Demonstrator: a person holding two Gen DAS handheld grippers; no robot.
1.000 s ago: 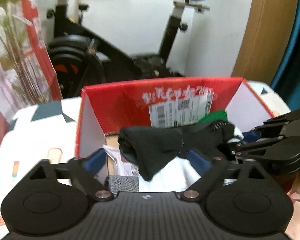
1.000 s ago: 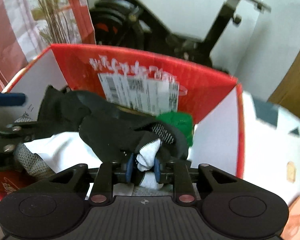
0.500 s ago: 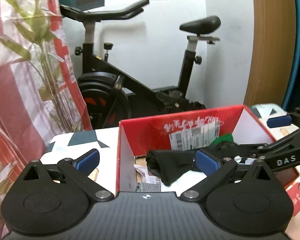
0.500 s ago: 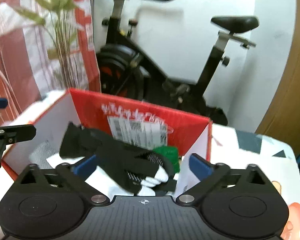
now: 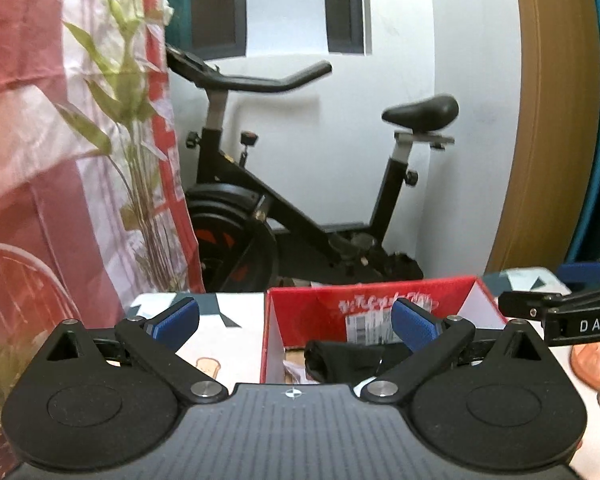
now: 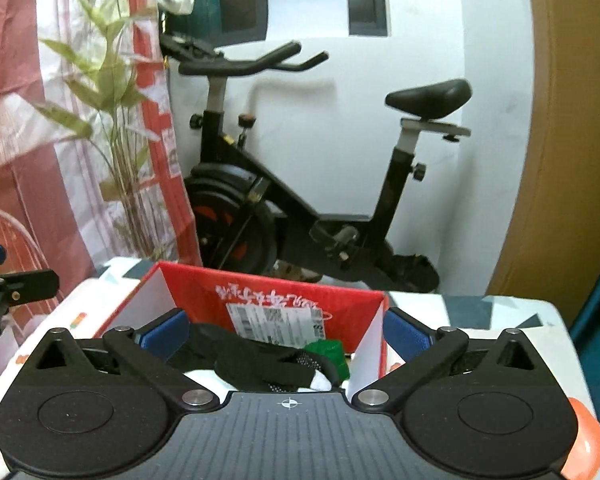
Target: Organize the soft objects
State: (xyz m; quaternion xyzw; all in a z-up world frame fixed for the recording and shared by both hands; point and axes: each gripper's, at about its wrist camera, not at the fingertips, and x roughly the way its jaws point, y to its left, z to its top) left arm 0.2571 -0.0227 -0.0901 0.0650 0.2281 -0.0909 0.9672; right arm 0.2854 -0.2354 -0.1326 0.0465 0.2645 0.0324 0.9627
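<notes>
While the black sock (image 6: 256, 364) lies in the red box (image 6: 268, 292), left gripper (image 5: 296, 322) & right gripper (image 6: 286, 330) hang w/ jaws wide apart, empty.

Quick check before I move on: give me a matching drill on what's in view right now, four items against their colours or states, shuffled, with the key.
Items:
1. box
2. black sock
3. right claw
4. folded item at the box's right corner

States:
A. green
B. red outside, white inner walls
C. open, holding nothing
D. lying on top of the pile inside the box

Pairs: 1-B, 2-D, 3-C, 4-A
</notes>
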